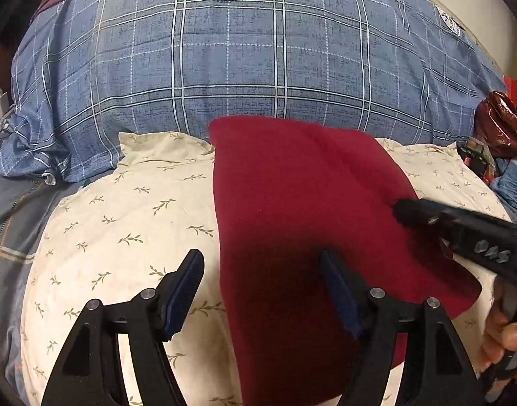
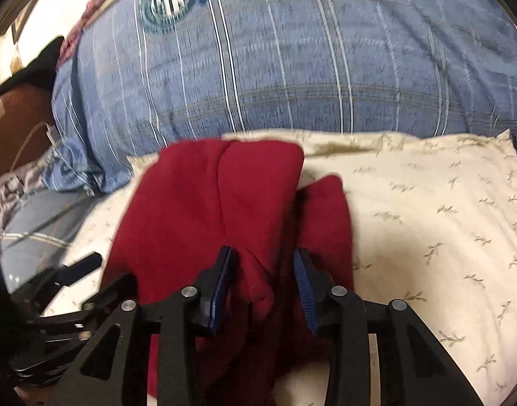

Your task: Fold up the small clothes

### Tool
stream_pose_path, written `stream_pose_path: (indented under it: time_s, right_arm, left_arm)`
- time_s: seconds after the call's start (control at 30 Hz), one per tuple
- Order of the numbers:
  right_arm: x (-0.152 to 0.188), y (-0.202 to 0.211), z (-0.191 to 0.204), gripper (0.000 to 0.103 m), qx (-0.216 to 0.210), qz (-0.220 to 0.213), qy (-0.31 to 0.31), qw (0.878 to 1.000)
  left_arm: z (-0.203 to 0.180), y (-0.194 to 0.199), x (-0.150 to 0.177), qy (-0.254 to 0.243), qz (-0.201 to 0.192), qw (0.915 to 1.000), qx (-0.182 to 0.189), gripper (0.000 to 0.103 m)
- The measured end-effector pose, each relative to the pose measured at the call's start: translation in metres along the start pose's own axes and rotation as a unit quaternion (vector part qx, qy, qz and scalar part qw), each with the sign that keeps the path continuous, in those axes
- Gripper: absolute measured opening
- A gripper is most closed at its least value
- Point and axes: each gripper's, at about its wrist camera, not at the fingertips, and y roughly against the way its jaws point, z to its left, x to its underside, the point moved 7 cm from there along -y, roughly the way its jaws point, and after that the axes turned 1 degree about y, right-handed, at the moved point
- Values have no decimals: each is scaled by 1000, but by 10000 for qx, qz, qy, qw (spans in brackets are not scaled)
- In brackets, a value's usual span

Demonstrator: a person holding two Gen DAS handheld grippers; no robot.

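A dark red garment lies folded on a cream pillow with a leaf print. My left gripper is open and empty, hovering over the garment's left edge. My right gripper is partly open with a raised fold of the red garment between its fingers; whether the pads grip it I cannot tell. In the left wrist view the right gripper reaches in from the right, its tip at the garment's right edge.
A blue plaid duvet with a round crest is bunched behind the pillow. A white charger and cable lie at far left. A shiny red bag and clutter sit at far right.
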Motion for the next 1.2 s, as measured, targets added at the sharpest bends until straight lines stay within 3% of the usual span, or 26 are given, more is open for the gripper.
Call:
stream_pose_path:
  time_s: [0.1,0.2,0.3,0.57,0.6,0.67,0.8,0.87,0.97,1.07,1.13,1.2]
  right_arm:
    - [-5,9,2,42,-49,-271,-42,9996]
    - [-2,-4,3,42,-196,-80,-187,9996]
    - [9,-25,-2,50,-240,258,-364,9987]
    - [5,-39,-16,53,-704,194,-991,9924]
    - [4,-41,-15,51,-661,182,-885,9937]
    - [2,-39,-10,29,-520,115,-642,9965]
    - [-6,-21,-3,21,-411,-23,-376,9984]
    - [-10,-5,-5,10,-301,-131,-256,9991]
    - [-17,2,-24,1,167,-240,-176,9994]
    - [-9,-16,-46,2,-100,156,-847,9962]
    - [-7,-15,-52,9,-284,161,-1213,9921]
    - [-11,-8,-50,23,-464,107,-1328,9900]
  left_arm:
    - [-1,-1,1,43,-5,10000,-3,72]
    - [-4,1,2,25,-15,10000,-5,72]
    - [-4,0,2,41,-7,10000,32,72]
    - [2,-3,0,218,63,9995,200,73]
    - [2,-4,0,243,70,9994,219,73]
    - [2,-3,-1,266,50,9993,257,73]
    - [2,4,-4,294,-37,9990,321,73]
    - [3,10,-6,333,-126,9987,367,73]
    - [5,7,-6,366,-125,9986,353,73]
    - [4,-2,0,391,31,9986,344,73]
    - [4,-3,0,400,36,9985,369,73]
    - [3,-2,-2,375,19,9986,360,73]
